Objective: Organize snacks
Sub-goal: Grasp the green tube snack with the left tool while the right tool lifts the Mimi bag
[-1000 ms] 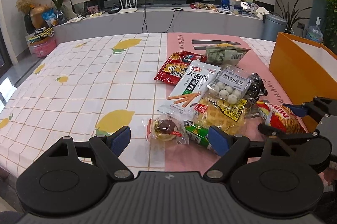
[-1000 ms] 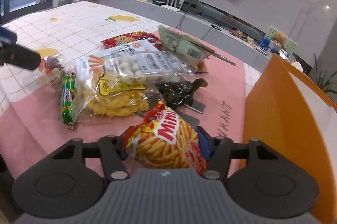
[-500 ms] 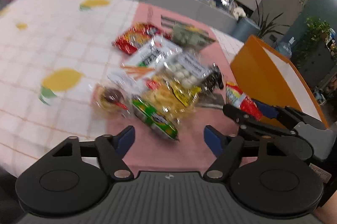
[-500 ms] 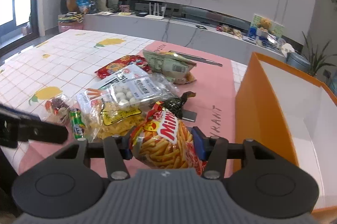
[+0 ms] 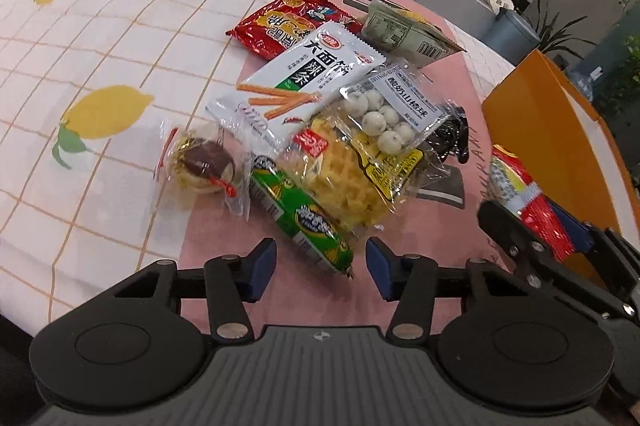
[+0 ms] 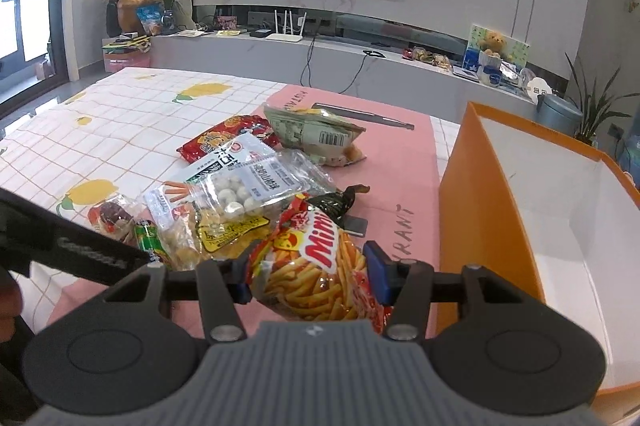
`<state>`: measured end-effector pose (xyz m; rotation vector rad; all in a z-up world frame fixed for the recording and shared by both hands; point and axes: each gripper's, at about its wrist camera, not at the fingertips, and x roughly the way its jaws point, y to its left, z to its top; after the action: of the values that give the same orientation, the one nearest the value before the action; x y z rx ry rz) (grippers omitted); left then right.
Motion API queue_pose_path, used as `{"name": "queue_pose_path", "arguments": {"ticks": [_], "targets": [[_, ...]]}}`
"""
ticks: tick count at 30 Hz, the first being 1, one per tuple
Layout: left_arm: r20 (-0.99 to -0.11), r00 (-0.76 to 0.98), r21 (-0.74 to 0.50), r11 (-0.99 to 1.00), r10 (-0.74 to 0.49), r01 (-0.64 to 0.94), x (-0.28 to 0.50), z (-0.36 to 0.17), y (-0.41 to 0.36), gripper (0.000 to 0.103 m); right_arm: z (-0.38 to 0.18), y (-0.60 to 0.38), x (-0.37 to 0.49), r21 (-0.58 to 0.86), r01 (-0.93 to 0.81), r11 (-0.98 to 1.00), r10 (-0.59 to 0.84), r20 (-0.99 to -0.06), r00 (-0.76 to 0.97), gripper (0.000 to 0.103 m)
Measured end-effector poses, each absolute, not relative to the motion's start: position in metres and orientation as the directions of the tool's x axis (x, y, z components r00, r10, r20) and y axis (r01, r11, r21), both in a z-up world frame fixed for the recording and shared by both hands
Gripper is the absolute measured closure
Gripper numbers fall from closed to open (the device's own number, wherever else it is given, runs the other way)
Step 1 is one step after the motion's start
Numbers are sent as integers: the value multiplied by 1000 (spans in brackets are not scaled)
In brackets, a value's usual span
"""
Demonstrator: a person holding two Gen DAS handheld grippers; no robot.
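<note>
A pile of snack packets lies on the table. My left gripper is open and empty, just short of the near end of a green tube packet. Beside that packet are a waffle bag and a wrapped chocolate cake. My right gripper is shut on a red Mimi fries bag and holds it above the table, left of the orange box. The same bag shows in the left wrist view beside the box.
Further back lie a white spicy-strip packet, a clear bag of white balls, a red packet and a green-grey bag. A pink runner covers the lemon-print tablecloth. A TV bench stands behind.
My left gripper has tilted down and moved closer to the green tube packet. My right gripper has lifted the fries bag higher and turned toward the orange box.
</note>
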<state>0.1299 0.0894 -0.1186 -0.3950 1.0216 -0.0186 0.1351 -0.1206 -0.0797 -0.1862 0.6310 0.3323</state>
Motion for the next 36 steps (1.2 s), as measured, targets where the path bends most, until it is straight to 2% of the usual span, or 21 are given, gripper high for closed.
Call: {"name": "queue_pose_path", "arguments": {"ticks": [5,7,13,23,36], "targets": [[-838,534,-249,949,-112,-192,139,-118,84,45,-82,-118,135,-95,-344,934,217,-614,759,51],[-837,534,-251,951,-120,-180,140,-118,83,59,-83,-118,136,-95,-342,935,215,-615,759,51],[-834,542,-206,971,-108,-123,131,-113,75,64,-81,-117,134,-106,-349,931,218,-604,767,51],[-724,664,-266,964,-189,-15,94,-69,80,81,-69,-123,122,-79,-366,927,262,-560,786,52],[-618,725,-348,933,-303,94,79,-38,73,82,-38,-152,110,74,-354,932,347,-455,820,53]]}}
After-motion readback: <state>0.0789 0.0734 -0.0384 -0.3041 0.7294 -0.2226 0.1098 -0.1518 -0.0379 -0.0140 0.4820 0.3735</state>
